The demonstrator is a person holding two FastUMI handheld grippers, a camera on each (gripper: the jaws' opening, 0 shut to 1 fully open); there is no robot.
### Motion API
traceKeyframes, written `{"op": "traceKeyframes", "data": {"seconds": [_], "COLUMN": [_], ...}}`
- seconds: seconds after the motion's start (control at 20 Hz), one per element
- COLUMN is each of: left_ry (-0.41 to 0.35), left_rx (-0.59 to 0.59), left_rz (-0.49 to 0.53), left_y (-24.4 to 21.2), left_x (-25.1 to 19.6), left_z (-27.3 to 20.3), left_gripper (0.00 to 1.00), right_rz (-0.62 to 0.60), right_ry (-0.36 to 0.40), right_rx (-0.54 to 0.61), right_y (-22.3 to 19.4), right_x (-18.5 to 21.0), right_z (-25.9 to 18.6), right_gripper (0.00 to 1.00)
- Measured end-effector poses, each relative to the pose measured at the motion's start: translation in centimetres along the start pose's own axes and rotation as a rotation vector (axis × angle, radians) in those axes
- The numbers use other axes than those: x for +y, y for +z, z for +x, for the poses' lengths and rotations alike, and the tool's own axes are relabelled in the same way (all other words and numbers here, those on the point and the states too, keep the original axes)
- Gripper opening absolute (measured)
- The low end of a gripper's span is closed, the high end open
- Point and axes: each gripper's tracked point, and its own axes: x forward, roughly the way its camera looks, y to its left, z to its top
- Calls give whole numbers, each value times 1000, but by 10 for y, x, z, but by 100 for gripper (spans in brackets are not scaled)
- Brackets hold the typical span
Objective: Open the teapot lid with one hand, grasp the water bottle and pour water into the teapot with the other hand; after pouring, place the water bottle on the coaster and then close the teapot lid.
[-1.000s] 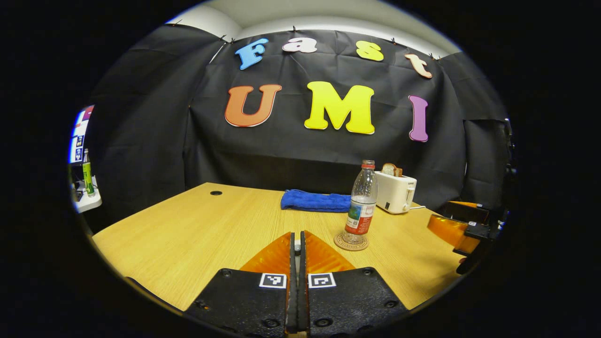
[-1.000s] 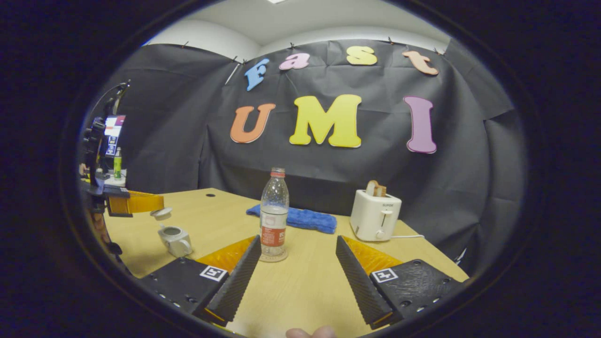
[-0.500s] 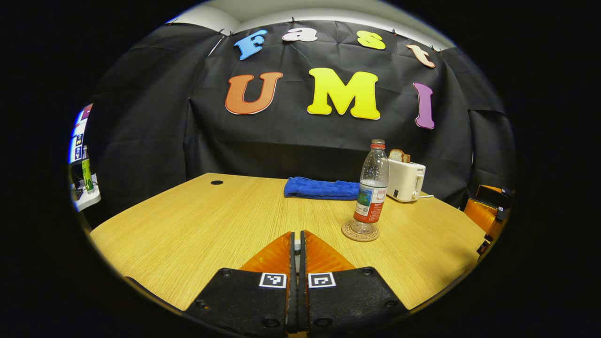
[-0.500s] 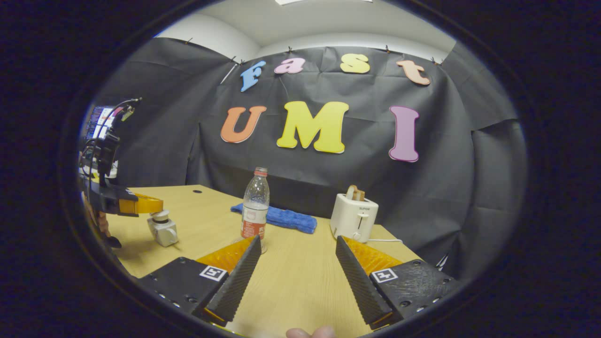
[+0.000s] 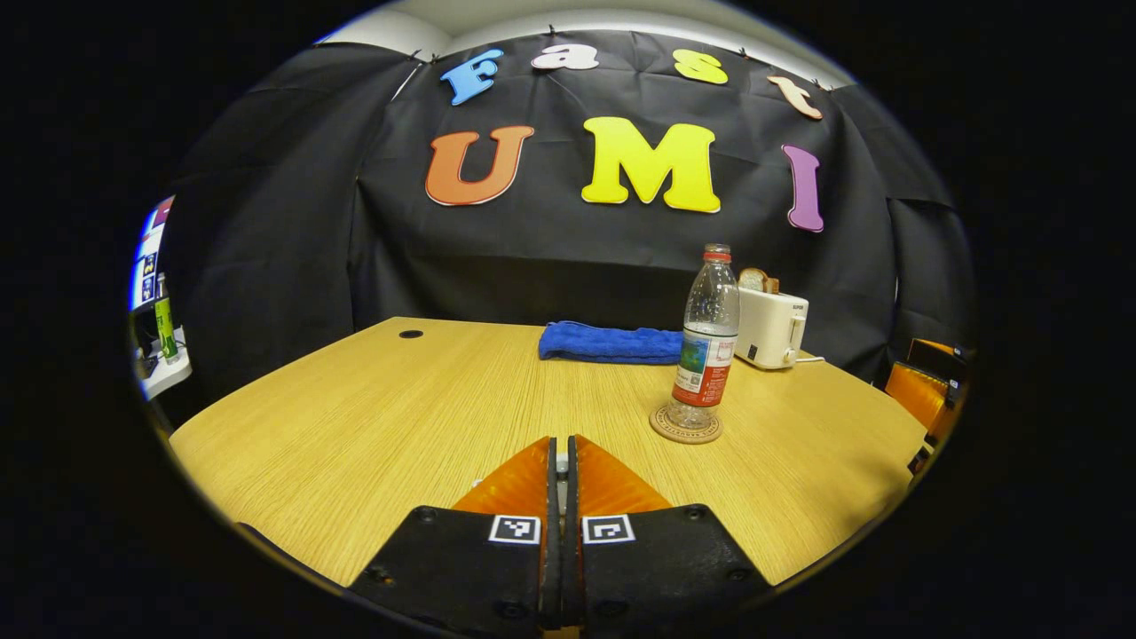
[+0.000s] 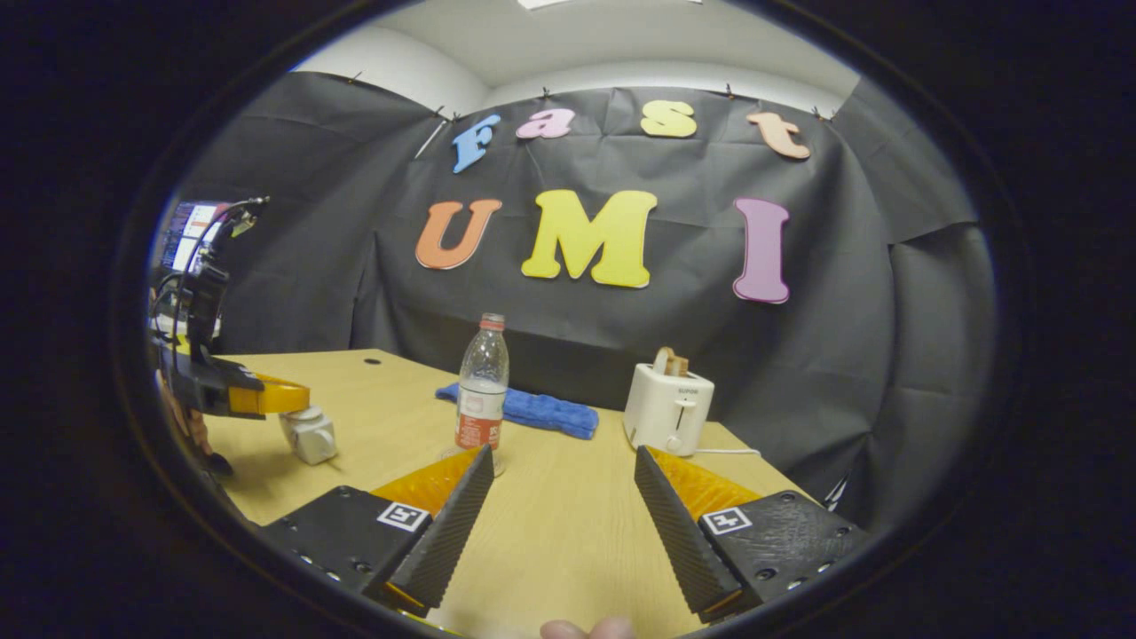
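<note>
Looking along both grippers, we noted the following.
Left gripper (image 5: pixel 559 453): at the bottom centre of the left gripper view, we saw its fingers pressed together. In the right gripper view we found it at the left edge (image 6: pixel 297 397), tip over the teapot lid; we could not tell what, if anything, it pinched.
Right gripper (image 6: pixel 564 466): fingers spread wide at the bottom of the right gripper view, holding nothing.
Water bottle (image 5: pixel 706 342): upright on the coaster (image 5: pixel 685 425), right of centre in the left gripper view.
Teapot (image 6: pixel 309 435): white, at lower left of the right gripper view, lid seated as far as we could see.
Table (image 5: pixel 373 417): pale wood.
Blue cloth (image 5: pixel 608 343): we saw it lying behind the bottle.
Toaster (image 6: pixel 667 410): white, right of the bottle, bread in its slot.
</note>
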Motion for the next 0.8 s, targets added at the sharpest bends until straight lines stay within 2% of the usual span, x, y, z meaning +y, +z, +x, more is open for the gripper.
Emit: {"op": "traceKeyframes", "data": {"seconds": [0.1, 0.2, 0.25, 0.35, 0.4, 0.5, 0.6, 0.8], "left_ry": [7, 24, 32, 45, 41, 28, 32, 4], "left_rx": [4, -6, -19, -67, -100, -169, -223, -272], "left_rz": [-4, -8, -11, -16, -18, -1, 28, 24], "left_y": [0, 6, 13, 33, 48, 78, 99, 111], "left_x": [-1, -1, -1, -4, -9, -23, -34, -62], "left_z": [-1, -4, -6, -19, -26, -40, -53, -77], "left_gripper": [7, 16, 34, 84, 100, 98, 98, 98], "right_rz": [10, 23, 36, 72, 90, 111, 124, 133], "right_ry": [-3, -12, -16, -25, -34, -44, -60, -94], "right_rx": [-6, -14, -16, -19, -17, -10, -9, -25], "right_y": [3, 6, 8, 12, 13, 17, 24, 42], "right_x": [-2, -3, -3, -5, -6, -9, -15, -25], "right_z": [-1, -3, -4, -5, -6, -6, -8, -16], "right_gripper": [99, 99, 99, 96, 95, 99, 96, 99]}}
